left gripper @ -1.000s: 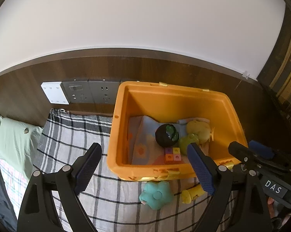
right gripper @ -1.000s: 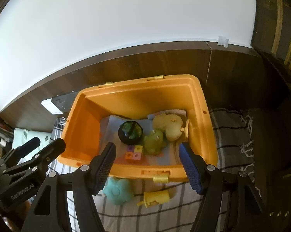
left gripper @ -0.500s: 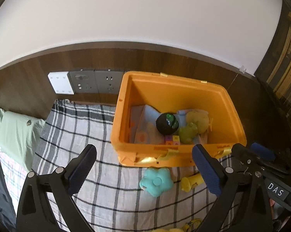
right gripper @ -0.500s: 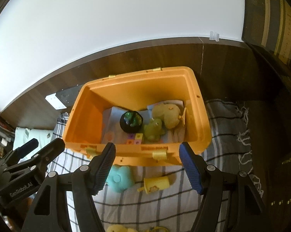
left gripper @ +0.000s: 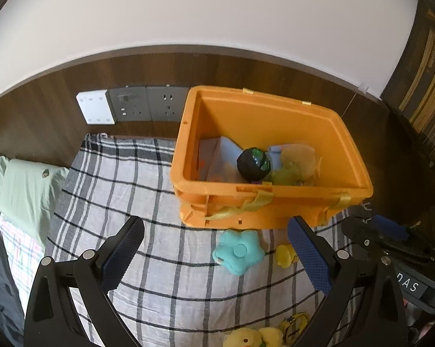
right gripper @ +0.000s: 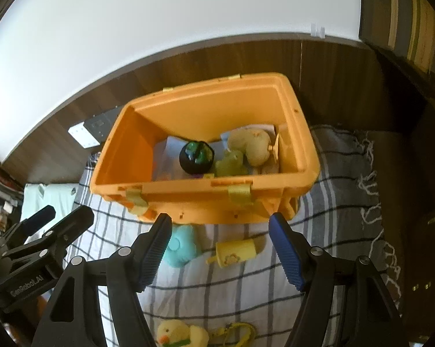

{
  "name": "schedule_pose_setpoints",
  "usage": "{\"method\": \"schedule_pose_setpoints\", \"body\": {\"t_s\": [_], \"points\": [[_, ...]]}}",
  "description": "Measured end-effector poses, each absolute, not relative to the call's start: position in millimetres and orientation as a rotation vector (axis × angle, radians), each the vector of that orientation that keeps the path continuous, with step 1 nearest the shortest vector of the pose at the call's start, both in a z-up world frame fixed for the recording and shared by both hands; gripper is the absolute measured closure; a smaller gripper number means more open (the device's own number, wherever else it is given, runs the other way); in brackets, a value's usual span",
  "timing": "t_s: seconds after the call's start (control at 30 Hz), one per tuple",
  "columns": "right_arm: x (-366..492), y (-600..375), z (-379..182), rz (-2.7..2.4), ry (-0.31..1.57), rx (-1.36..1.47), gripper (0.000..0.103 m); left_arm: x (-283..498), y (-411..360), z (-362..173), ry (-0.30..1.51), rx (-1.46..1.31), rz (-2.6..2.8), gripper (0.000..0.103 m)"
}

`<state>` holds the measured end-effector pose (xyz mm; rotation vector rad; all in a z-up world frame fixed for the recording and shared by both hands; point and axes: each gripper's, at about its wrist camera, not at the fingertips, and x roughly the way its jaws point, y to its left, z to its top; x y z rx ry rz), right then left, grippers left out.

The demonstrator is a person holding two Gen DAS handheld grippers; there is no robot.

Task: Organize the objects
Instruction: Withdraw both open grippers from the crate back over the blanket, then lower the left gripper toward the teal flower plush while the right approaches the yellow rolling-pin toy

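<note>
**Sorting toys into the orange bin, both claws empty**

Gathered in the orange bin (right gripper: 206,199) at the centre of both views are a dark ball (right gripper: 196,156), a green soft toy (right gripper: 229,164) and a tan plush (right gripper: 250,146), apparently already sorted; the bin stands against the wood panel so that its open top faces the claws. Left outside, on the checked cloth (left gripper: 116,190) just below the bin's near wall, are a teal flower toy (left gripper: 238,251) and a yellow cup-shaped toy (right gripper: 237,252), with a yellow duck plush (right gripper: 178,332) at the lower edge. The left claw (left gripper: 216,256) is spread wide and nothing is held; the right claw (right gripper: 220,251) is spread less widely, also empty, framing the yellow toy from above without touching it, which suggests it may be picked next. Compared with a second ago, both views have been drawn back: the bin sits higher in frame, more cloth is exposed, and the duck plush has come into sight.
</note>
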<state>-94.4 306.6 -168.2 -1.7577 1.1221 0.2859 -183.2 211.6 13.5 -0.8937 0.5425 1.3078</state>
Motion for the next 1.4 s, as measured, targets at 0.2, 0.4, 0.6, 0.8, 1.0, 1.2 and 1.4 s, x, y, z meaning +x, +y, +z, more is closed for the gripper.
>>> {"method": "schedule_pose_setpoints", "body": {"t_s": [0.2, 0.4, 0.6, 0.8, 1.0, 1.2, 1.4], "points": [[-91, 294, -169, 0.288, 1.103, -1.775, 0.034, -184, 209, 3, 0.558, -0.914, 1.302, 0.002], [-87, 283, -170, 0.287, 1.095, -1.784, 0.034, -183, 207, -7, 0.591, -0.932, 1.296, 0.002], [-80, 273, -174, 0.285, 1.069, -1.797, 0.034, -181, 209, -22, 0.632, -0.958, 1.290, 0.002], [-71, 259, -179, 0.271, 1.059, -1.811, 0.034, -179, 209, -38, 0.671, -0.987, 1.277, 0.002], [-63, 248, -183, 0.279, 1.030, -1.820, 0.034, -177, 210, -50, 0.725, -0.994, 1.250, 0.002], [-56, 242, -186, 0.283, 1.007, -1.836, 0.034, -174, 211, -64, 0.756, -1.014, 1.237, 0.002], [-48, 234, -190, 0.302, 0.958, -1.865, 0.034, -171, 210, -80, 0.790, -1.039, 1.222, 0.002]]}}
